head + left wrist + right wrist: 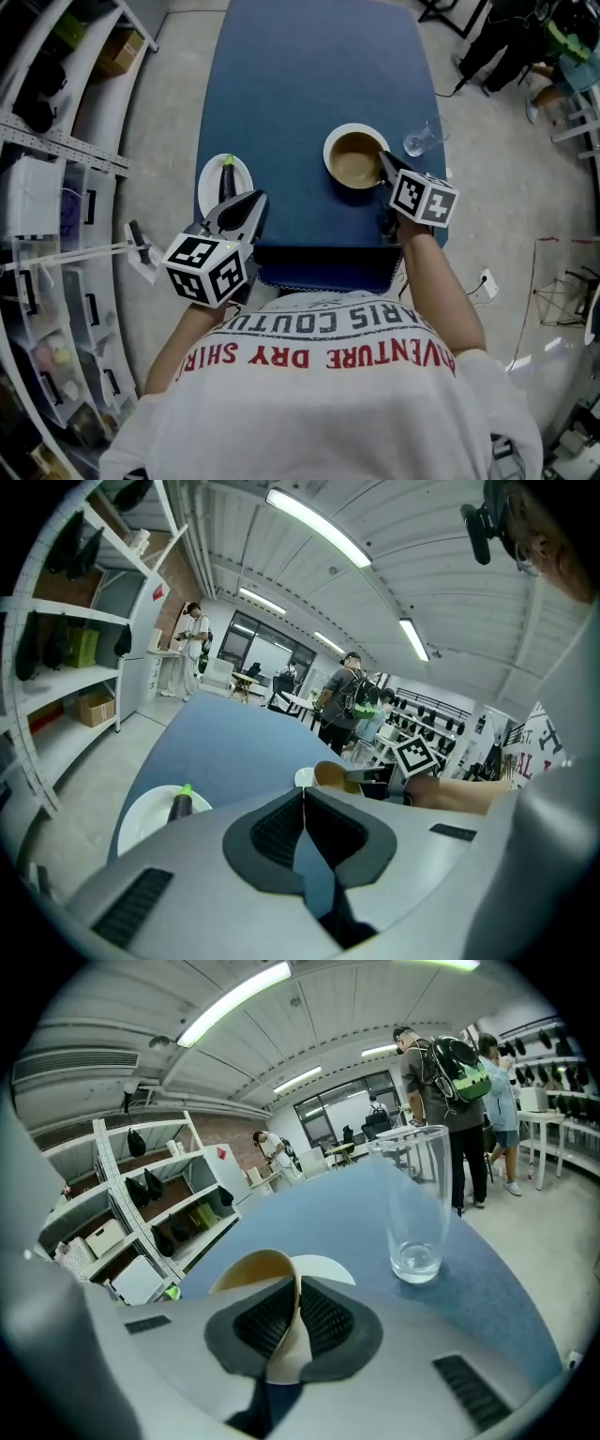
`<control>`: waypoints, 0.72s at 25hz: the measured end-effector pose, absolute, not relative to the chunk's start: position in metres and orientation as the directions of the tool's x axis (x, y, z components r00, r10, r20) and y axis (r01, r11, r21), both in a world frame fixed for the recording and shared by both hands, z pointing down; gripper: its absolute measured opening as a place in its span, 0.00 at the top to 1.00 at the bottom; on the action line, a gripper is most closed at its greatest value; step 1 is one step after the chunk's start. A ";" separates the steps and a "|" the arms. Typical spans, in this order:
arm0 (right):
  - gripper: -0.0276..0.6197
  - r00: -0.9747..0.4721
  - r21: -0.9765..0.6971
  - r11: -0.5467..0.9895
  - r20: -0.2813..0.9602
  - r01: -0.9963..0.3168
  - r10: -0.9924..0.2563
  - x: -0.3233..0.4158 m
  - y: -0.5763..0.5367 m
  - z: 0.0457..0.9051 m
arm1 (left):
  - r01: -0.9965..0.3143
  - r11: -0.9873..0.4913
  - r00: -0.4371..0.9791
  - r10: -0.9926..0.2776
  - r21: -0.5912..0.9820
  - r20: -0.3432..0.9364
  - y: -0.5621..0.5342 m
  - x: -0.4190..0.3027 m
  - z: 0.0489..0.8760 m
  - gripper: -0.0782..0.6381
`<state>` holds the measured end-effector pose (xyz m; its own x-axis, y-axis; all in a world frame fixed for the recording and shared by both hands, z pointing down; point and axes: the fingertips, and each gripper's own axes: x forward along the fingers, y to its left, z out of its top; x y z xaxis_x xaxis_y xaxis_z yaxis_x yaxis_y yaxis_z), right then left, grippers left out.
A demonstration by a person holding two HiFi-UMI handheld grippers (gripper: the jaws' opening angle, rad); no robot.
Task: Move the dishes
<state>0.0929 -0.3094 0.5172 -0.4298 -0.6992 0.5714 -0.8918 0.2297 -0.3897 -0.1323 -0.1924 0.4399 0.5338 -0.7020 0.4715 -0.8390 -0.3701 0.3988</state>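
A beige bowl stands on a white saucer at the near right of the blue table. My right gripper is shut on the bowl's near rim, and the thin wall sits pinched between the ribbed pads. A white plate carrying a dark eggplant lies at the table's near left edge. My left gripper hovers just right of that plate, shut with nothing between its jaws. From the left gripper view the plate and eggplant appear low on the left.
An empty clear glass stands right of the bowl, close to the table's right edge. Metal shelving runs along the left. People stand beyond the far end of the table.
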 end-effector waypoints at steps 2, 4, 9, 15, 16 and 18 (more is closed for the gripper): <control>0.91 -0.433 -0.397 0.228 0.568 -0.889 -0.700 0.088 -0.308 0.514 | -0.840 -0.368 0.532 -0.704 0.400 0.470 -0.190 -0.139 0.440 0.85; 0.91 -0.443 -0.412 0.229 0.558 -0.882 -0.702 0.081 -0.307 0.509 | -0.841 -0.364 0.529 -0.709 0.401 0.466 -0.189 -0.147 0.439 0.85; 0.91 -0.481 -0.441 0.259 0.526 -0.859 -0.701 0.055 -0.306 0.494 | -0.845 -0.357 0.519 -0.726 0.398 0.451 -0.188 -0.165 0.436 0.85; 0.91 -0.527 -0.454 0.310 0.502 -0.835 -0.686 0.020 -0.300 0.482 | -0.849 -0.351 0.510 -0.739 0.396 0.440 -0.180 -0.184 0.434 0.85; 0.91 -0.533 -0.454 0.317 0.500 -0.833 -0.682 0.014 -0.299 0.482 | -0.850 -0.347 0.507 -0.741 0.395 0.440 -0.179 -0.187 0.434 0.85; 0.91 -0.546 -0.455 0.333 0.500 -0.826 -0.672 0.002 -0.298 0.483 | -0.854 -0.339 0.499 -0.745 0.394 0.441 -0.176 -0.195 0.435 0.85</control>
<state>0.0016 -0.2978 0.4826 -0.5459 -0.6723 0.5000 -0.8262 0.3327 -0.4547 -0.1949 -0.1759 0.4353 0.4995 -0.7455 0.4414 -0.8543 -0.3393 0.3938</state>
